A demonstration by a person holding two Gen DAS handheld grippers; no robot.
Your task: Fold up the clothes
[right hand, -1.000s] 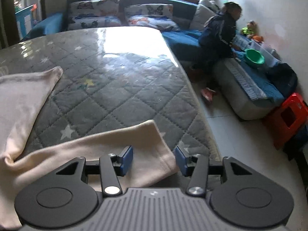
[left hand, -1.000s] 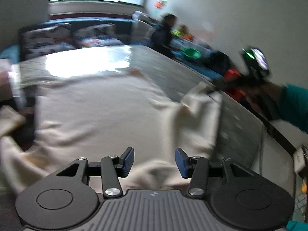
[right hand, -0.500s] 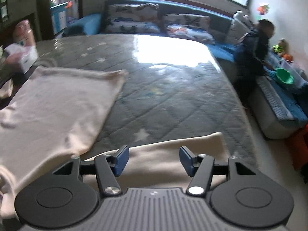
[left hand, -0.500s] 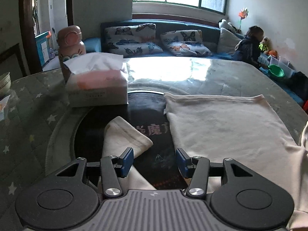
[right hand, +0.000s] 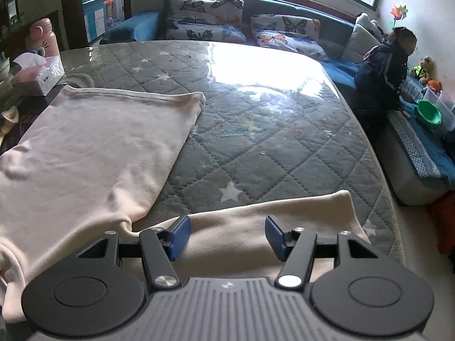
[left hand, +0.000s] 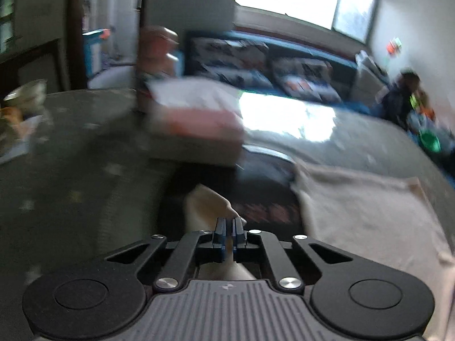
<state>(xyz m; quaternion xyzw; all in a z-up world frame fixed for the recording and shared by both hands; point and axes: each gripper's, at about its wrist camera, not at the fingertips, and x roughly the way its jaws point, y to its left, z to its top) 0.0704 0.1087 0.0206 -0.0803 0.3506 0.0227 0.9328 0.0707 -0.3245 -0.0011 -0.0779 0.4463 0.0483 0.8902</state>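
A cream long-sleeved garment (right hand: 93,147) lies spread on the grey quilted table cover (right hand: 270,142). Its right sleeve (right hand: 256,216) stretches across the near edge, and my right gripper (right hand: 227,234) hovers just above it, open, with the pads clear of the cloth. The left wrist view is blurred. There the left sleeve (left hand: 204,201) lies folded over a dark round patch beside the garment's body (left hand: 364,210). My left gripper (left hand: 228,223) has its blue pads pressed together on that sleeve's near edge, and cream cloth shows under the fingers.
A tissue box (right hand: 39,76) and a pink bottle (right hand: 44,38) stand at the table's far left. A sofa with butterfly cushions (right hand: 204,20) runs along the back. A person (right hand: 384,65) crouches at the right by a green bowl (right hand: 428,113). The table's right edge drops to the floor.
The left gripper swung left from the garment's body to the left sleeve, then closed its jaws on it. The right gripper's jaws widened and its view shifted left over the right sleeve.
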